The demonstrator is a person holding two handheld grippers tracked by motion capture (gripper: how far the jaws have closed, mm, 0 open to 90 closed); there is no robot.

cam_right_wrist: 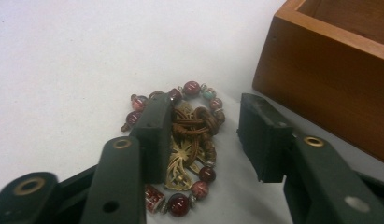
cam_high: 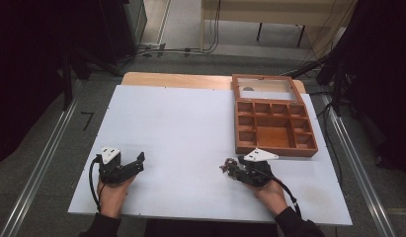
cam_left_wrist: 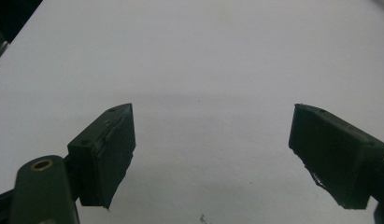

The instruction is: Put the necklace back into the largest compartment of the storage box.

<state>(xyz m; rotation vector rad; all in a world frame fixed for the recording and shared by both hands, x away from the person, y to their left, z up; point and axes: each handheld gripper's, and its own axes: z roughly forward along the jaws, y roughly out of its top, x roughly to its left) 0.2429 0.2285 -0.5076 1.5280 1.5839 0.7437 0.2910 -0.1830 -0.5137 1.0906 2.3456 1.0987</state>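
A beaded bracelet (cam_right_wrist: 189, 135) with dark red beads, brown cord rings and a brass leaf-shaped piece lies in a heap on the white table (cam_high: 181, 123). My right gripper (cam_right_wrist: 206, 112) is open and straddles it, its left jaw over the beads and its right jaw beside them. In the high view the bracelet (cam_high: 225, 165) sits at the tip of the right gripper (cam_high: 232, 170), just in front of a wooden compartment box (cam_high: 274, 150). My left gripper (cam_high: 137, 164) rests at the front left, held in a hand. Its jaws stand wide open over bare table (cam_left_wrist: 213, 121).
The wooden box's side wall (cam_right_wrist: 320, 84) stands close to the right jaw. Its hinged glass lid (cam_high: 263, 86) lies open behind it at the table's far right. Dark curtains and metal rails flank the table.
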